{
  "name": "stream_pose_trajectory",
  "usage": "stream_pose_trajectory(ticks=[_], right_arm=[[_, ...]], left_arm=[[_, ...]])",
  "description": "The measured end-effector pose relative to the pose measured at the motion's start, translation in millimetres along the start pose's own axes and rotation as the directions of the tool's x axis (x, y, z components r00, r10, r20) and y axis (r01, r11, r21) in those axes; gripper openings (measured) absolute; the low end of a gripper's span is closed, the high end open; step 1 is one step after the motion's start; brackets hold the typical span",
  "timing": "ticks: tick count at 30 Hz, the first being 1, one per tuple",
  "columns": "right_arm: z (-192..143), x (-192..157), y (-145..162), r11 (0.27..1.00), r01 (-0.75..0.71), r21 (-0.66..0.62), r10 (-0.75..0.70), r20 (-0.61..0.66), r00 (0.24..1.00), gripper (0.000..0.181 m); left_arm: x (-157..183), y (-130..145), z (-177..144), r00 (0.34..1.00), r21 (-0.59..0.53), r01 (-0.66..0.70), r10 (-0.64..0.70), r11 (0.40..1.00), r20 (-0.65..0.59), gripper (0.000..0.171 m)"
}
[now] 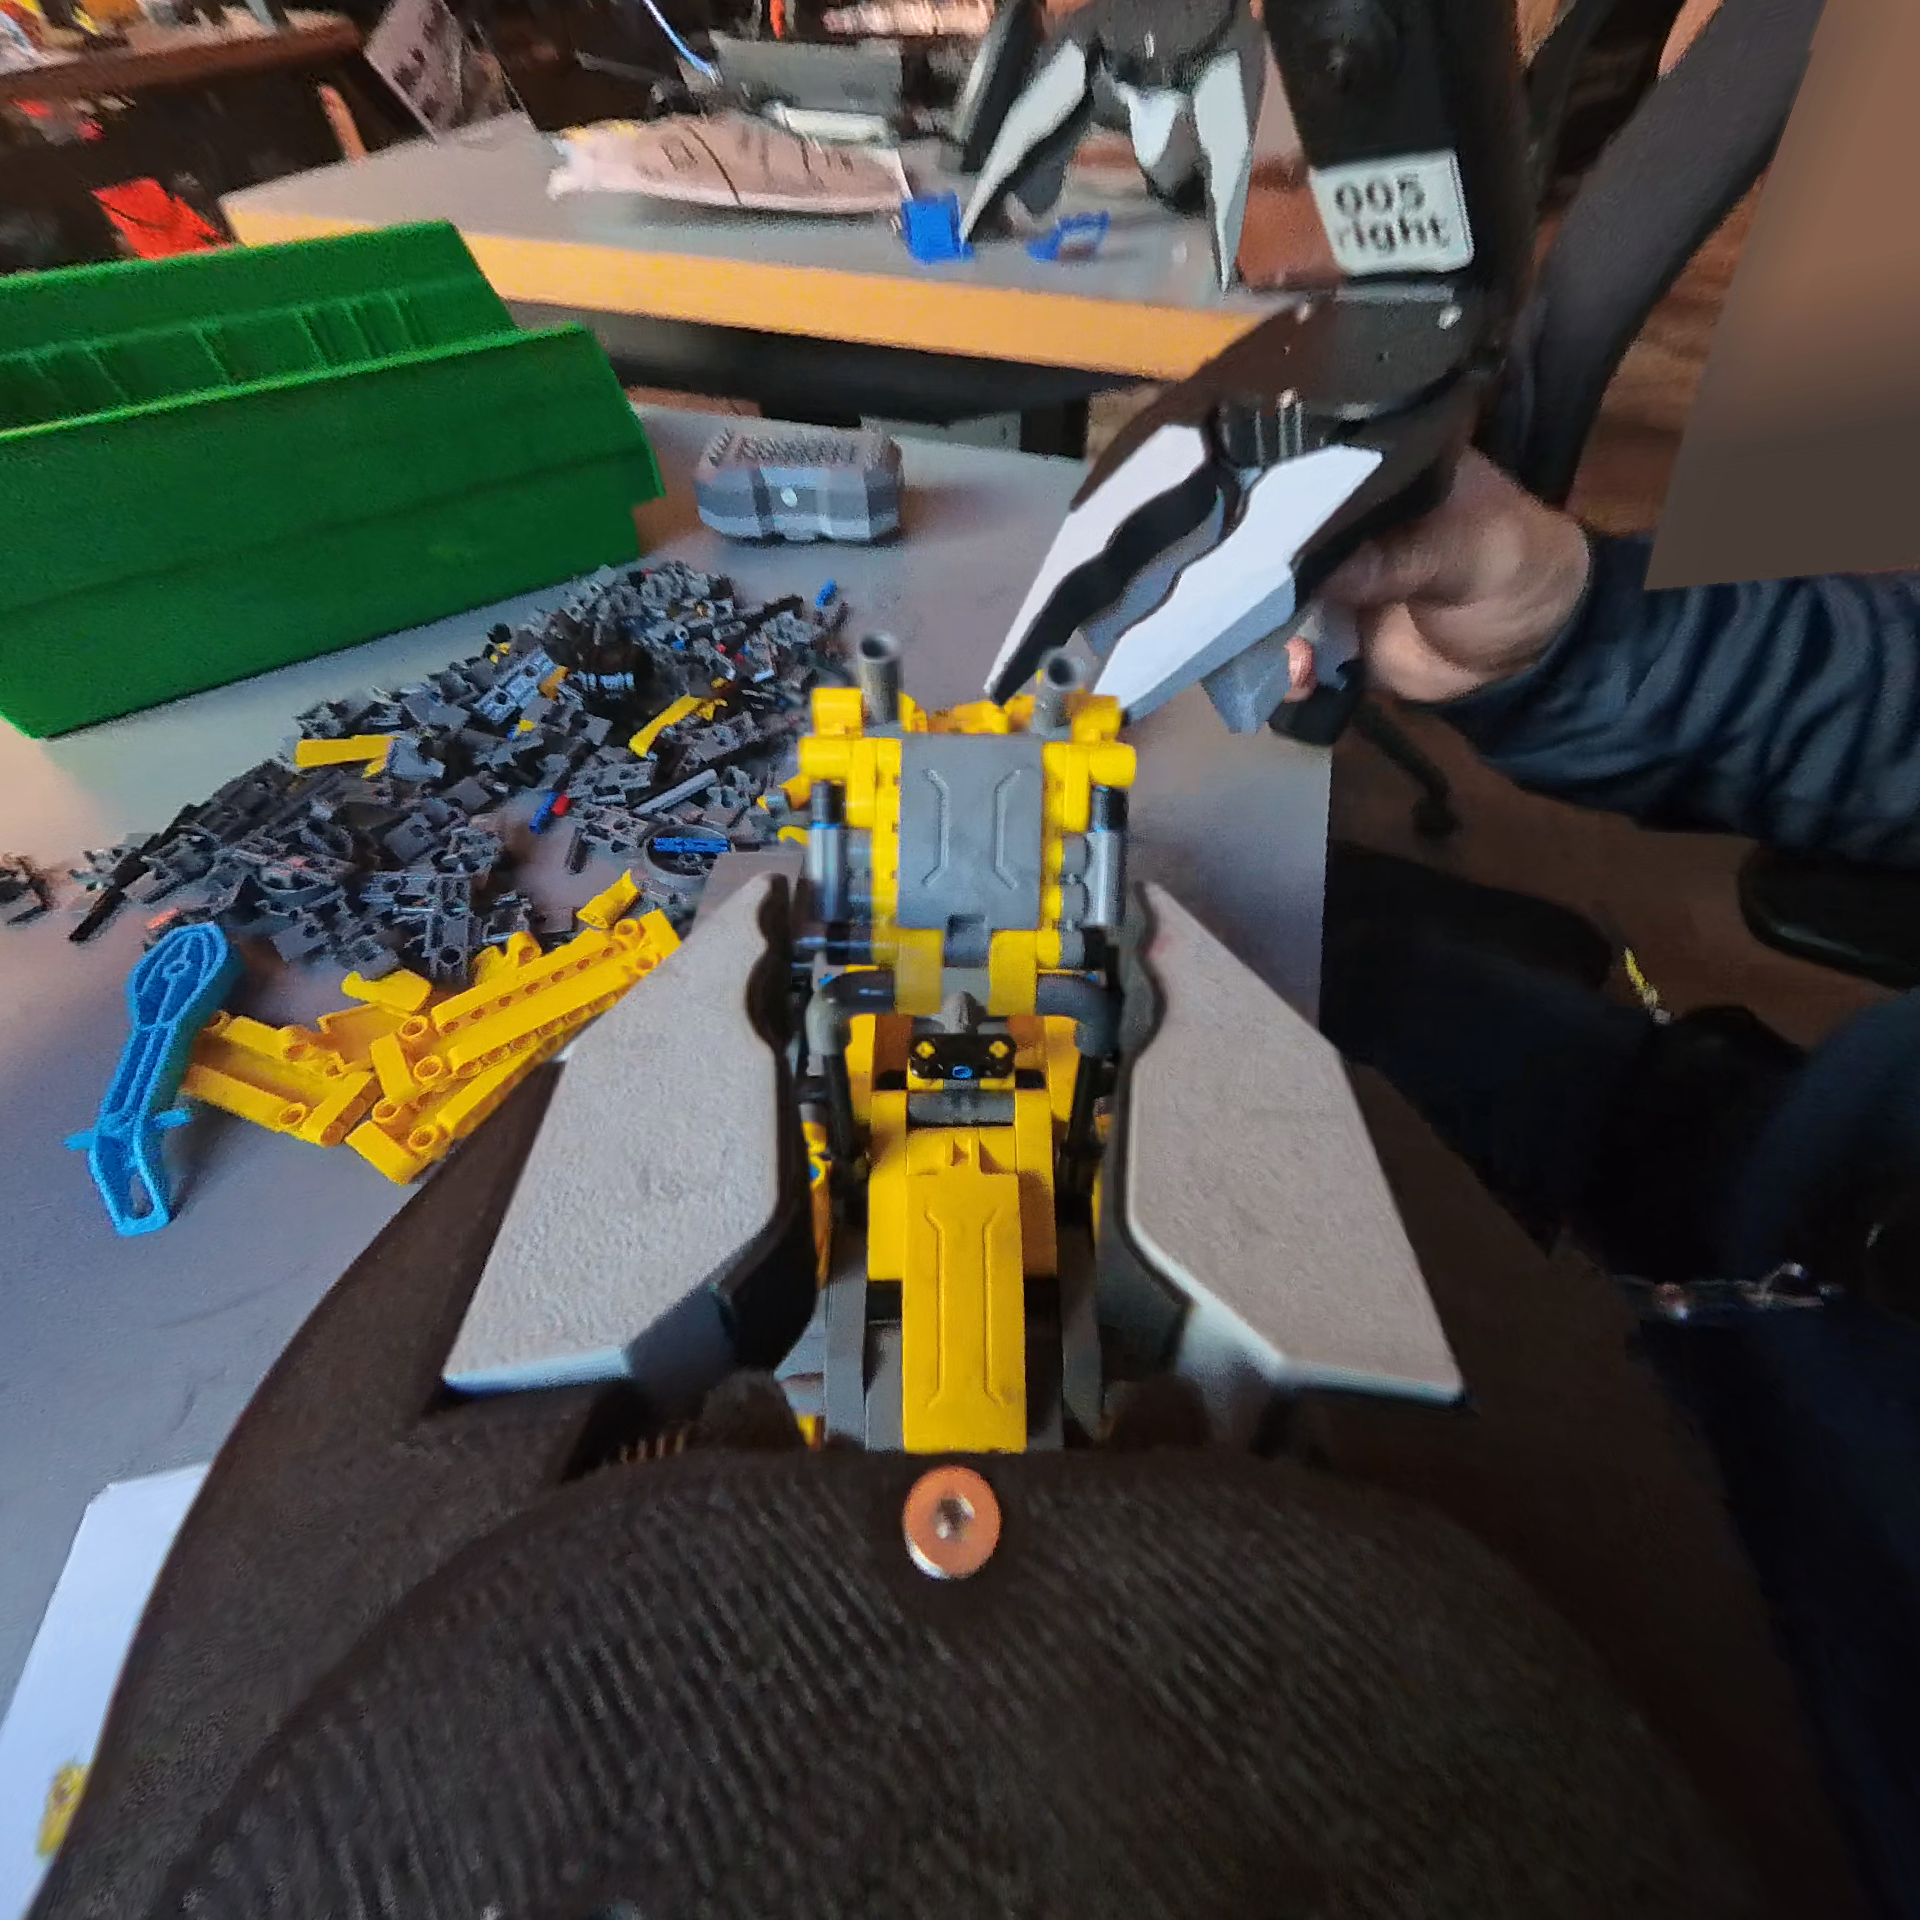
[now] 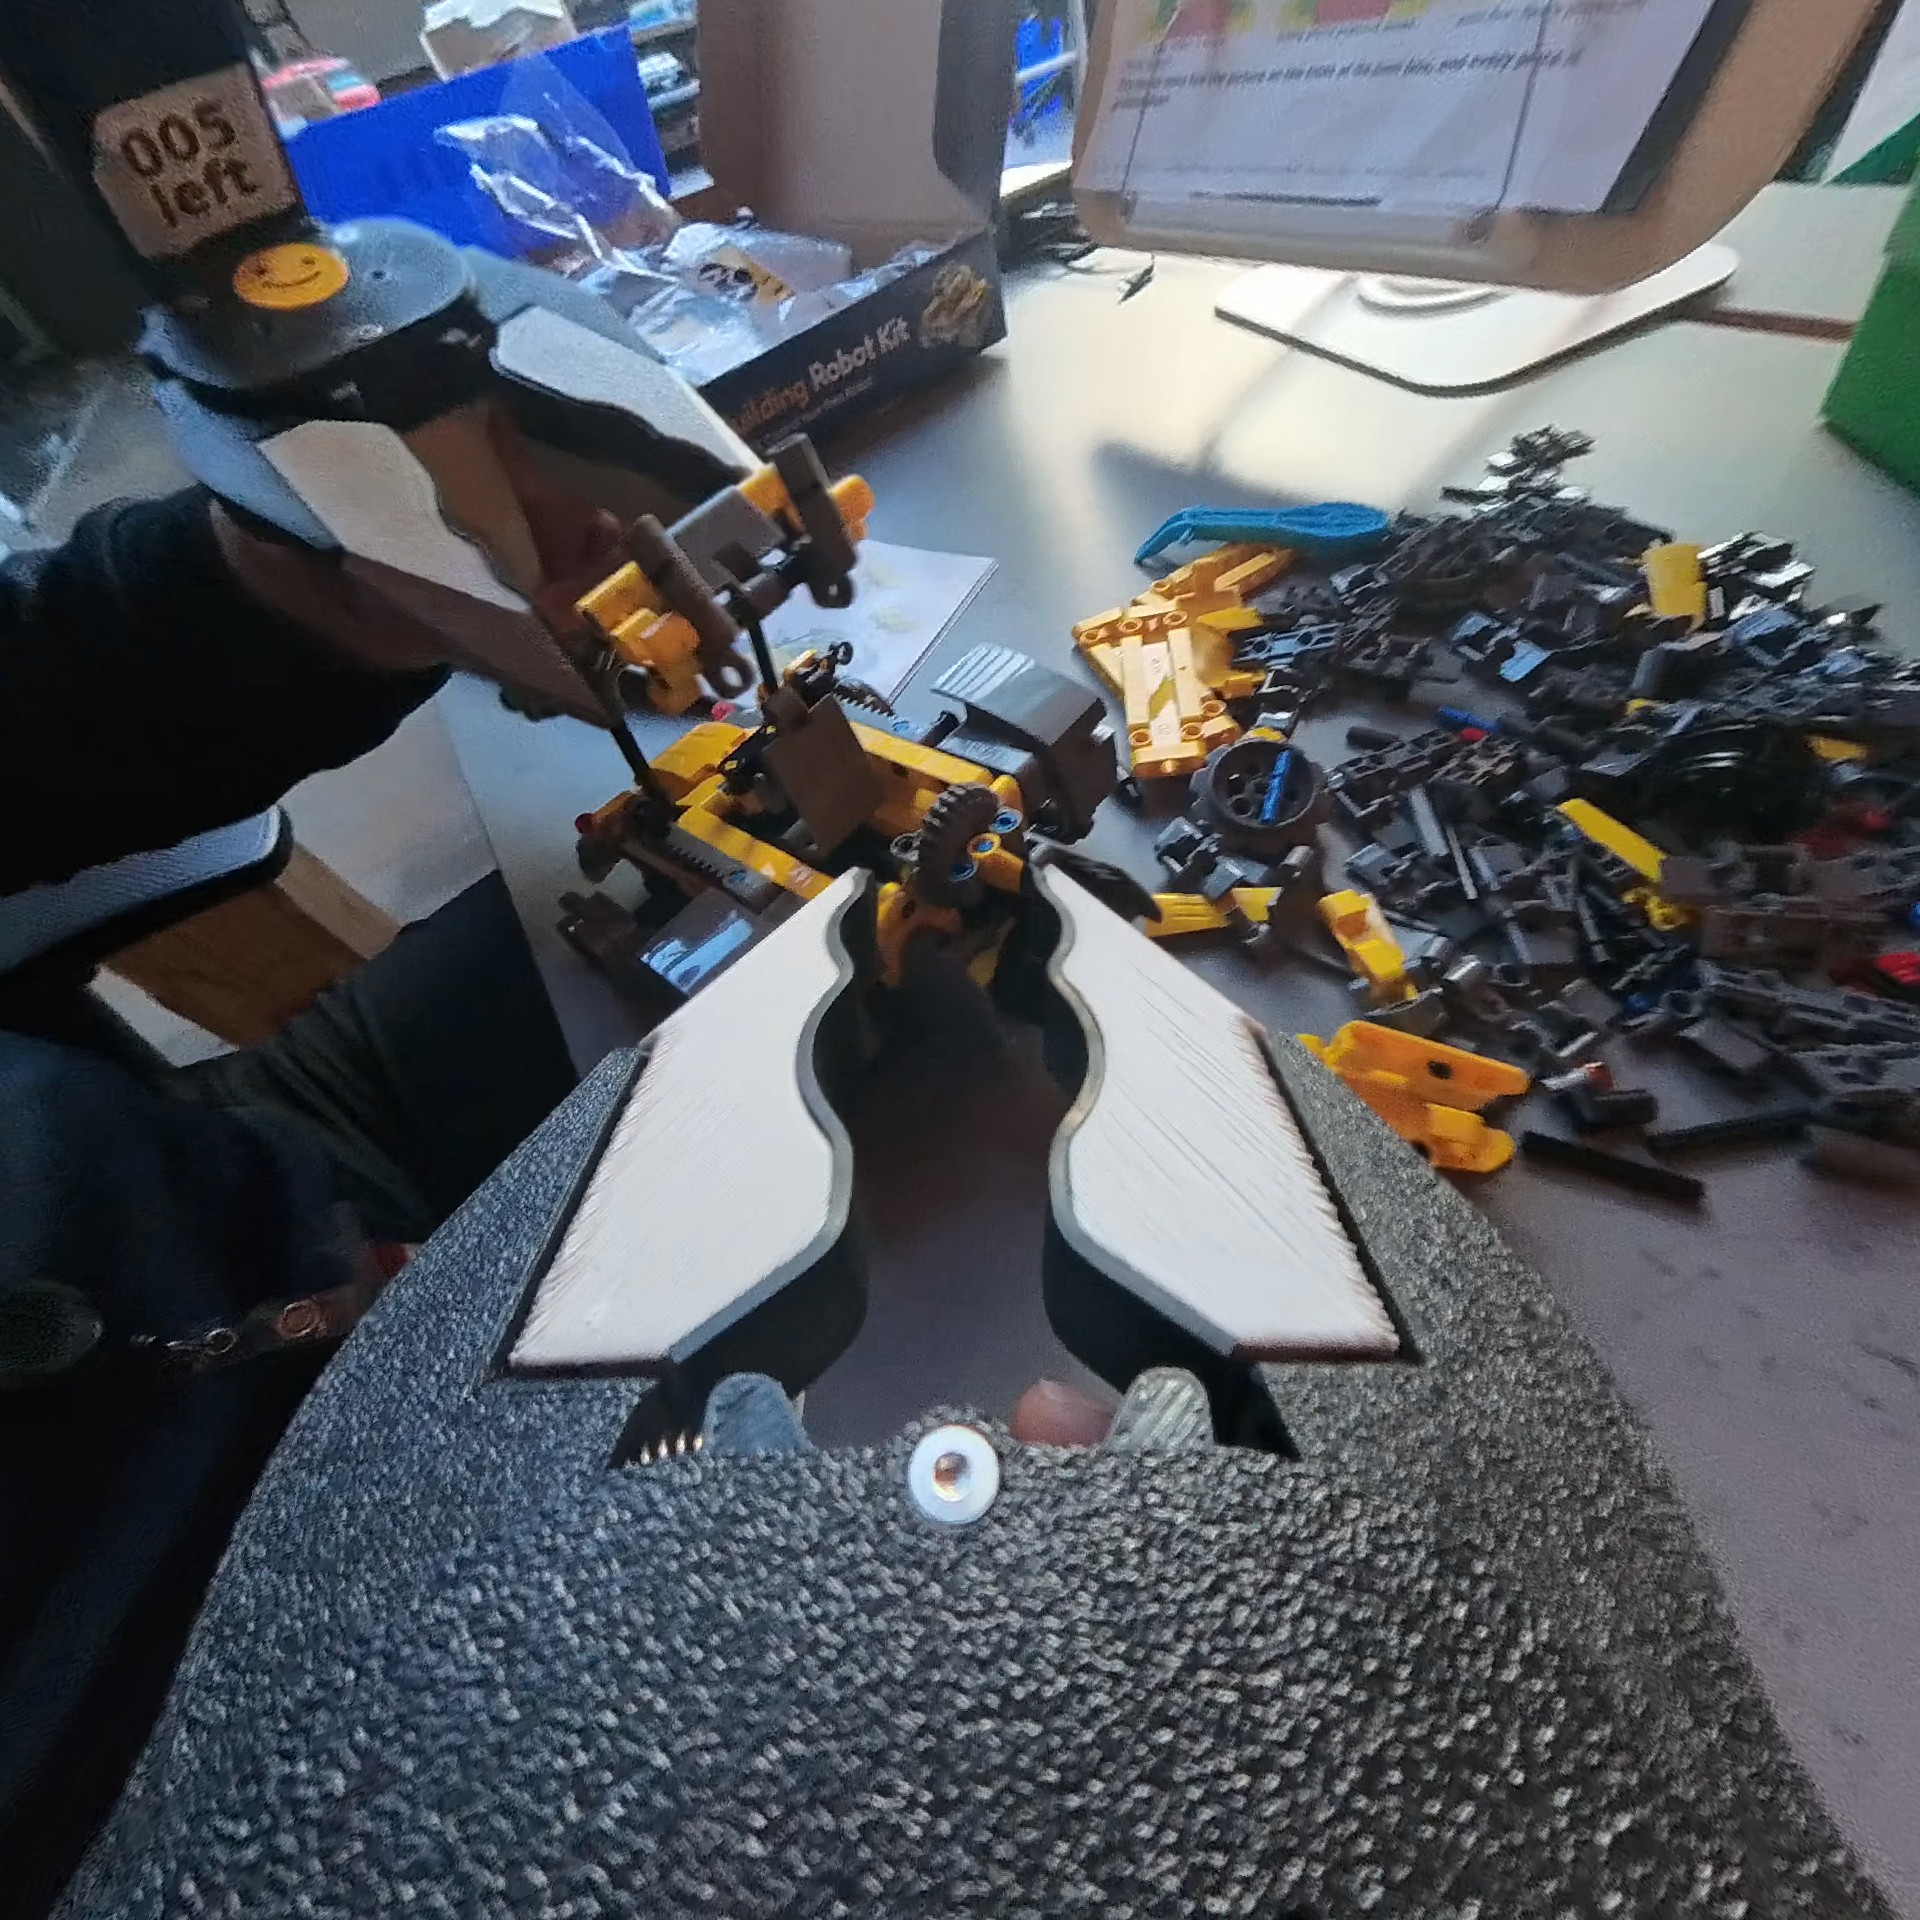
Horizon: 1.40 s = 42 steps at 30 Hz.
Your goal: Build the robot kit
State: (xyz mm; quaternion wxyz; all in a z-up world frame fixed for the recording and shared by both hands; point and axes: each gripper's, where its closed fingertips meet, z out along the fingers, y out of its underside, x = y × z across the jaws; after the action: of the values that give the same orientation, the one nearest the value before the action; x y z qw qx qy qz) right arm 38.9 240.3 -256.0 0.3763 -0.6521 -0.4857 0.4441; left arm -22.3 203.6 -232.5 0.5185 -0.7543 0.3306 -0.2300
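Observation:
A yellow and grey brick-built vehicle model (image 1: 966, 831) sits between the fingers of my left gripper (image 1: 961, 894), which is shut on it. In the right wrist view the left gripper (image 2: 582, 623) holds the model's upper cab part (image 2: 727, 561), tilted up above the model's body (image 2: 831, 790) on the grey table. My right gripper (image 2: 951, 873) is open, its tips just short of a dark gear (image 2: 961, 816) on the model's end. In the left wrist view the right gripper (image 1: 1060, 701) hovers at the model's far end, by a grey pipe (image 1: 1058, 673).
A pile of dark and yellow loose parts (image 1: 468, 810) (image 2: 1610, 831) lies beside the model, with a blue tool (image 1: 156, 1070). Green bins (image 1: 312, 468) and a grey block (image 1: 800, 488) stand behind. A kit box (image 2: 862, 332) and a screen stand (image 2: 1455, 312) are farther off. The table edge (image 1: 1325, 883) runs close on the right. One gripper's finger ends stand about 9 cm off the other's.

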Motion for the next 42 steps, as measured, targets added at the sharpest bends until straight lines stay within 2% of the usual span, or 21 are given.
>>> stream_pose_trajectory(ticks=[4, 7, 10, 14, 18, 21, 27, 31, 35, 37, 40, 42], right_arm=[[12, -21, 17, 0.998, 0.002, -0.066, 0.004, 0.08, 0.997, 0.03], [20, -39, 22, 0.997, 0.007, -0.074, 0.004, 0.138, 0.99, 0.025], [25, -56, 22, 0.997, 0.012, -0.074, 0.003, 0.204, 0.979, 0.026], [30, -63, 20, 0.997, 0.063, -0.055, -0.052, 0.183, 0.982, 0.029], [27, -54, 12, 1.0, 0.02, -0.002, -0.02, 0.129, 0.991, 0.035], [27, -57, 15, 0.999, -0.04, -0.022, 0.043, 0.177, 0.983, 0.035], [34, -65, 30, 0.995, -0.031, -0.093, 0.05, 0.205, 0.978, 0.037], [36, -65, 32, 0.992, -0.076, -0.099, 0.096, 0.222, 0.97, 0.039], [26, -59, 7, 0.995, -0.1, 0.026, 0.092, 0.21, 0.973, 0.037], [25, -58, -4, 0.995, -0.093, 0.044, 0.082, 0.206, 0.975, 0.036], [33, -76, -14, 0.975, -0.224, -0.011, 0.213, 0.356, 0.91, 0.033], [37, -83, -18, 0.944, -0.326, -0.051, 0.314, 0.446, 0.838, 0.04]], left_arm=[[0, 1, 1, 0.999, -0.013, -0.038, 0.037, 0.999, -0.039, 0.057], [-4, 2, -5, 0.997, 0.055, -0.017, 0.021, 0.998, -0.068, 0.057], [-7, 3, -16, 0.995, 0.16, 0.004, 0.012, 0.987, -0.103, 0.057], [-10, 5, -29, 0.98, 0.242, 0.136, -0.094, 0.961, -0.178, 0.055], [-10, 4, -35, 0.976, 0.292, 0.152, -0.096, 0.944, -0.198, 0.054], [-8, 4, -36, 0.969, 0.299, 0.157, -0.089, 0.941, -0.229, 0.054], [-7, 4, -34, 0.962, 0.276, 0.157, -0.083, 0.948, -0.261, 0.054], [-8, 4, -35, 0.961, 0.277, 0.157, -0.082, 0.948, -0.265, 0.054], [-8, 4, -34, 0.964, 0.291, 0.156, -0.081, 0.944, -0.255, 0.054], [-7, 4, -34, 0.964, 0.289, 0.155, -0.08, 0.945, -0.255, 0.054], [-7, 4, -33, 0.964, 0.275, 0.137, -0.064, 0.952, -0.258, 0.054], [-6, 4, -32, 0.962, 0.257, 0.119, -0.048, 0.959, -0.268, 0.054]])
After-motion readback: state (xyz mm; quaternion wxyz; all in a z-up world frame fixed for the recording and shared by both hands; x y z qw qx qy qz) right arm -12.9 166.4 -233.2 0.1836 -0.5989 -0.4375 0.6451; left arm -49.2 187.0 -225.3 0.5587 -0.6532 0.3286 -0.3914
